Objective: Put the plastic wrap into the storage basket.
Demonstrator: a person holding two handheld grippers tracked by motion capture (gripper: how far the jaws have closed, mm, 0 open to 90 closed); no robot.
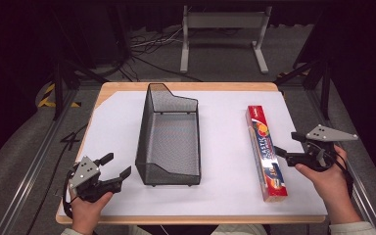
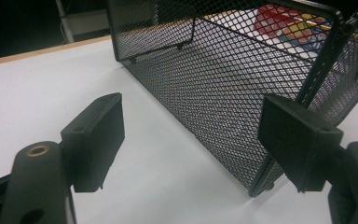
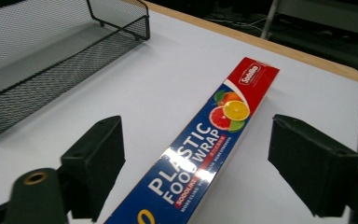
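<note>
While the left gripper point(image 1: 115, 167) idles, the right gripper point(image 1: 283, 145) — jaws apart (level) — faces the wrap box point(image 1: 266, 152).

We see a wooden table point(image 1: 186, 86) under a white sheet point(image 1: 225, 186), grey carpet floor point(image 1: 19, 142) around it, a pale metal stand point(image 1: 223, 22) behind, loose cables point(image 1: 147, 49), dark surroundings.

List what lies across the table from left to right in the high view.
Left gripper → black mesh basket → plastic wrap box → right gripper, its jaws open beside the box.
</note>
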